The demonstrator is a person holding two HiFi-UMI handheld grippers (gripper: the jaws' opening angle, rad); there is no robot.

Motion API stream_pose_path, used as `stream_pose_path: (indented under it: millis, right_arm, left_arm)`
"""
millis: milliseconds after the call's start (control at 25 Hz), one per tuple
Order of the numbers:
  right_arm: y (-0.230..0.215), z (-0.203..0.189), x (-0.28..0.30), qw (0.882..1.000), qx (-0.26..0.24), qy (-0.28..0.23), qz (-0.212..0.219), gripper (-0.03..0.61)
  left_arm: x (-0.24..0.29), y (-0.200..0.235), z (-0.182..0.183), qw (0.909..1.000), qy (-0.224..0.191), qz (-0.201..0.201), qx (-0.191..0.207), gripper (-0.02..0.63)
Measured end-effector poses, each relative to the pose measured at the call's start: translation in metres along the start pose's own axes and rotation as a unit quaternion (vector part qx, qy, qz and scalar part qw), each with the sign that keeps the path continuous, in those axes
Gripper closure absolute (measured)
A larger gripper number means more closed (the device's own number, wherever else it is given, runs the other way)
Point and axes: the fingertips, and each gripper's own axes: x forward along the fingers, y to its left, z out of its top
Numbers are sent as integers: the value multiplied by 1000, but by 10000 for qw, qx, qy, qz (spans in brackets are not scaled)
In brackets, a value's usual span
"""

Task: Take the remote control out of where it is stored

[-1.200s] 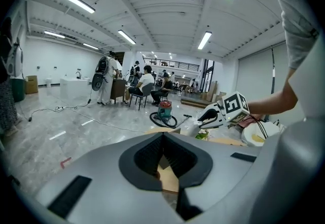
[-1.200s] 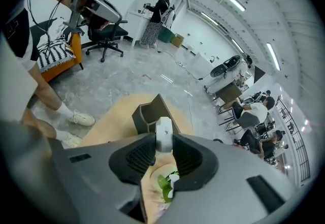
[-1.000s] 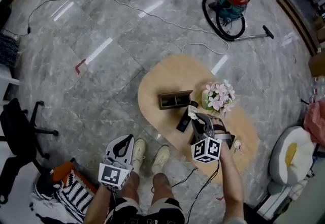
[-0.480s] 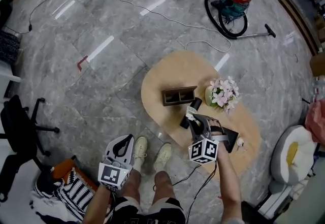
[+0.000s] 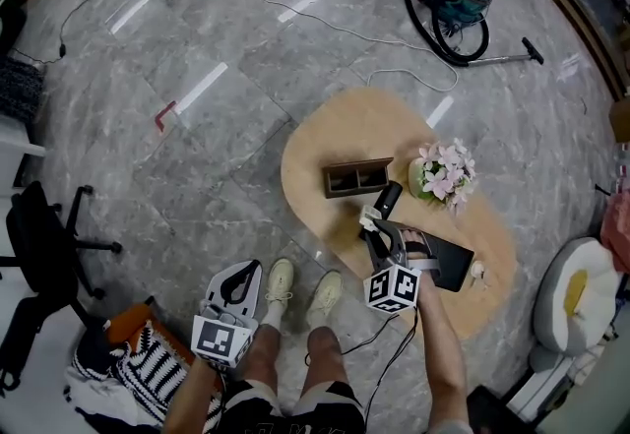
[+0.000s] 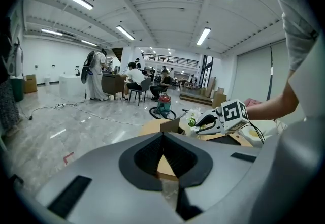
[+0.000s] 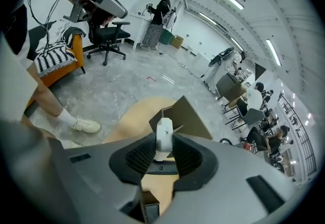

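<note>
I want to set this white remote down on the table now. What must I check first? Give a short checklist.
1. Right gripper pads press the white remote on both sides: ok.
2. Remote is outside the wooden box: ok.
3. Landing spot is free of the black remote: cannot tell, it lies very near.
4. Left gripper is empty and off the table: ok.

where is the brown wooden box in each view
Head view: wooden box mid-table, left of the pink flowers.
Left gripper view: wooden box small at centre, again left of the flowers.
Right gripper view: wooden box at centre, behind the white object gripped in the right tool.
Shared landmark: the oval table under it.
</note>
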Motion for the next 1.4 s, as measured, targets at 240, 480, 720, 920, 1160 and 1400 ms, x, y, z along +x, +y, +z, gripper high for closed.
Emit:
stream_pose_path:
  millis: [240, 480, 720, 920, 1160, 1400]
  right_arm:
    - [11, -7, 18, 10000, -25, 37, 59, 471]
    - [19, -14, 36, 9999, -82, 92, 103, 471]
    - [23, -19, 53, 9998, -122, 130, 88, 471]
    - [23, -20, 62, 9998, -131, 150, 75, 471]
    - [26, -25, 71, 9998, -119, 183, 0, 471]
    - [26, -24, 74, 9998, -65, 176, -102, 471]
  left_arm:
    - [4, 2, -5, 9999, 125, -42, 62, 606]
    - [10, 6, -14, 9999, 156, -12, -3, 606]
    - [12, 10, -30, 9996, 283, 17, -97, 606]
    - [14, 12, -35, 9992, 343, -15, -181, 606]
    - [18, 15, -36, 9992, 363, -11, -178, 606]
    - [17, 18, -37, 9991, 390, -29, -159, 606]
